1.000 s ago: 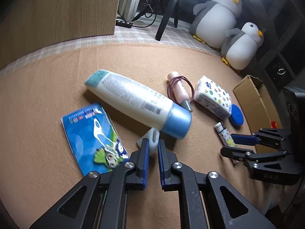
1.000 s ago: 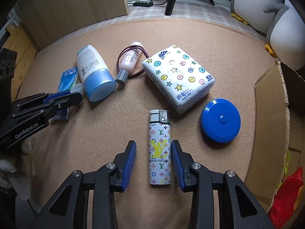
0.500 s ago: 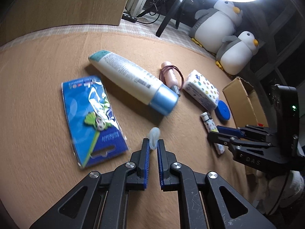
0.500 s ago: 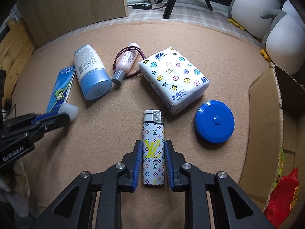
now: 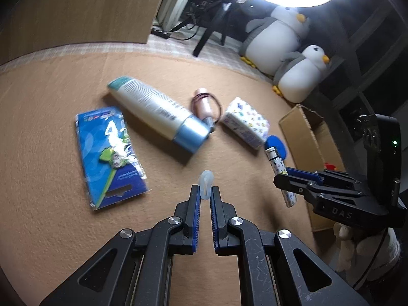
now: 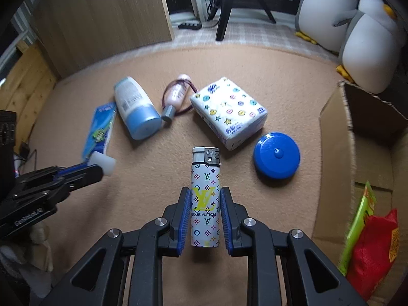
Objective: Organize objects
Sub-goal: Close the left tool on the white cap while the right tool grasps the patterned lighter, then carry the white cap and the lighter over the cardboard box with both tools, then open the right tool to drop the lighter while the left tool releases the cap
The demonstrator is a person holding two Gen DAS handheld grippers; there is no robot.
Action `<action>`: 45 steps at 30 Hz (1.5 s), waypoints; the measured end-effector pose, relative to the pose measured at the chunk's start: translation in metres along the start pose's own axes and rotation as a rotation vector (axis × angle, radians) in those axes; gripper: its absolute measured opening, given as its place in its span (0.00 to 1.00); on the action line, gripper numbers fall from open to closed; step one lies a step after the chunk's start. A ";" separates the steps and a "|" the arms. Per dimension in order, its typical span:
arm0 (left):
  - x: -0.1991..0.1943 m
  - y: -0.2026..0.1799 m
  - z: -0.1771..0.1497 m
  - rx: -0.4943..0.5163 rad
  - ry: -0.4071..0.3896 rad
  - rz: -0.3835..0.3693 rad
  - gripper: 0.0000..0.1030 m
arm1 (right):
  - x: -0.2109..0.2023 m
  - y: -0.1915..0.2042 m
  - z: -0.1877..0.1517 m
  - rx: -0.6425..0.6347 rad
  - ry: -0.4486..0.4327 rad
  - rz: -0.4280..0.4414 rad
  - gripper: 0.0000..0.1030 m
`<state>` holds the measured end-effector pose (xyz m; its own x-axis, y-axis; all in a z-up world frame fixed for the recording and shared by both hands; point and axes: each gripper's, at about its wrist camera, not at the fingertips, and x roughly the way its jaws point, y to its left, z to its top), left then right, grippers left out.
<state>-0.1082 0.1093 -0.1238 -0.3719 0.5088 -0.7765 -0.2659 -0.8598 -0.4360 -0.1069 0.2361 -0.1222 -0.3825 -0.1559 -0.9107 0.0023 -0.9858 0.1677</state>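
My left gripper (image 5: 205, 191) is shut on a small white translucent clip (image 5: 206, 184) and holds it above the tan mat; it also shows in the right wrist view (image 6: 103, 163). My right gripper (image 6: 205, 194) is shut on a white patterned lighter (image 6: 205, 196), lifted off the mat; the lighter also shows in the left wrist view (image 5: 278, 168). On the mat lie a white lotion tube with a blue cap (image 6: 135, 111), a blue card pack (image 5: 108, 153), a small pink bottle with a hair tie (image 6: 176, 97), a tissue pack (image 6: 228, 111) and a blue round tape measure (image 6: 276, 155).
An open cardboard box (image 6: 336, 158) stands at the right, with a red snack bag (image 6: 374, 252) and a green packet inside. Two plush penguins (image 6: 367, 43) sit at the back right. A wooden panel (image 6: 102, 17) and a tripod stand behind the mat.
My right gripper closed on the lighter and lifted it. My left gripper rose and pulled back with the clip, away from the lotion tube.
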 end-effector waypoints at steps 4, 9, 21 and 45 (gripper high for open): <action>-0.002 -0.020 0.007 0.029 -0.009 -0.029 0.08 | -0.022 -0.006 -0.003 0.014 -0.036 0.010 0.20; 0.003 -0.057 0.018 0.077 -0.016 -0.078 0.08 | -0.055 -0.025 -0.014 0.044 -0.089 -0.006 0.20; 0.043 -0.158 0.044 0.188 -0.007 -0.166 0.08 | -0.104 -0.110 -0.026 0.167 -0.165 -0.112 0.20; 0.101 -0.251 0.053 0.279 0.025 -0.184 0.51 | -0.121 -0.186 -0.047 0.274 -0.177 -0.154 0.38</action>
<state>-0.1262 0.3787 -0.0681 -0.2736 0.6503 -0.7087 -0.5615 -0.7062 -0.4313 -0.0172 0.4353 -0.0607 -0.5132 0.0300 -0.8578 -0.3067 -0.9398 0.1506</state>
